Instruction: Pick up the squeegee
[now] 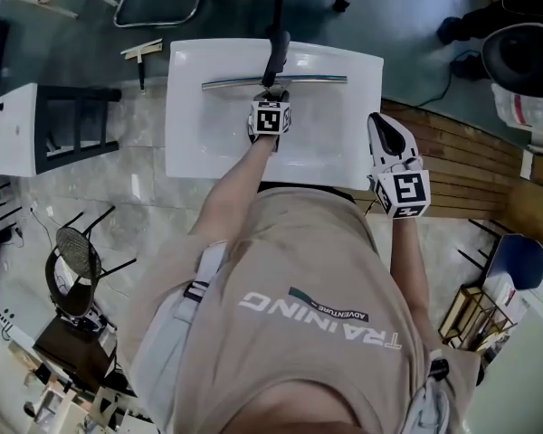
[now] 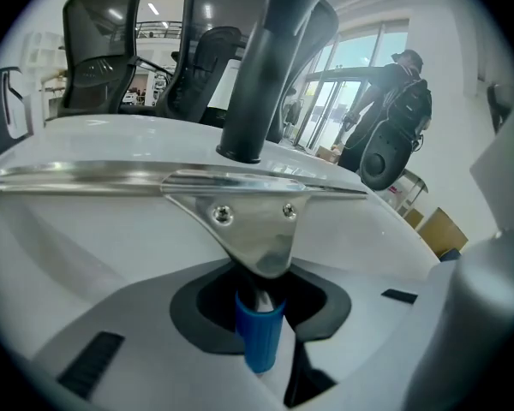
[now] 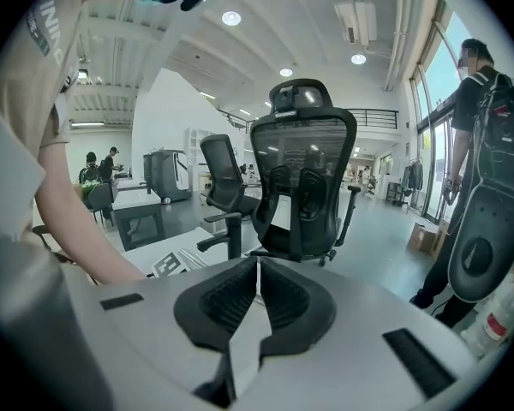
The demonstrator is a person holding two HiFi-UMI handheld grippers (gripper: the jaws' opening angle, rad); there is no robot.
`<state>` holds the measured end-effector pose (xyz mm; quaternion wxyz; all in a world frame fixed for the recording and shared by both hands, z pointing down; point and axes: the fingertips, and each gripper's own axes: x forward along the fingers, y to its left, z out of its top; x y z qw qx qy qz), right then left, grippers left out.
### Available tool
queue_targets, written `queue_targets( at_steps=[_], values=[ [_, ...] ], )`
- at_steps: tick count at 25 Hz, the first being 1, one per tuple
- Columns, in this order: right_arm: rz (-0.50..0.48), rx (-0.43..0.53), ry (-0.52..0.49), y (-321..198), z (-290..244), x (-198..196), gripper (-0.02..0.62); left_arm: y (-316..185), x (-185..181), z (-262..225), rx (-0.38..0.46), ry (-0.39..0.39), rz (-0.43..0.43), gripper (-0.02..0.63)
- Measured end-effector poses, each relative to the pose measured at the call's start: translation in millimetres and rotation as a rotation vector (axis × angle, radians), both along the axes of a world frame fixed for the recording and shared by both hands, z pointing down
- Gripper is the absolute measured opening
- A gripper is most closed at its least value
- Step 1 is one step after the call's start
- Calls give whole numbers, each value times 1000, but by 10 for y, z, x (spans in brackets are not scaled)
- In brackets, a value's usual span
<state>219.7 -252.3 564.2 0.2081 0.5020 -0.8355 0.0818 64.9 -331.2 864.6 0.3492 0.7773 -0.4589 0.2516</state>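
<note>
The squeegee [image 1: 317, 80] lies on the white table [image 1: 190, 134], its long metal blade running left to right across the far half. In the left gripper view its riveted metal head [image 2: 253, 221] is right in front of me and its blue handle [image 2: 259, 332] runs back between the black pads. My left gripper [image 1: 270, 96] is shut on that handle [image 2: 261, 315]. My right gripper [image 1: 386, 134] hangs off the table's right edge. It is shut with nothing in it [image 3: 257, 294].
A dark upright post [image 1: 277, 57] stands just behind the blade's middle [image 2: 257, 67]. Black office chairs [image 3: 301, 178] stand beyond the table. A white shelf unit [image 1: 18, 129] is on the left, wooden slats [image 1: 471, 170] on the right, and a person with a backpack [image 3: 488, 144] at the windows.
</note>
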Motion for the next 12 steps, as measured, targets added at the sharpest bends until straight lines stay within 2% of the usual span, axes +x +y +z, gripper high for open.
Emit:
queue_targets(
  at_steps=[12],
  values=[
    [-56, 37, -43, -130, -93, -398, 37, 210, -260, -313, 21, -26, -21, 98]
  ],
)
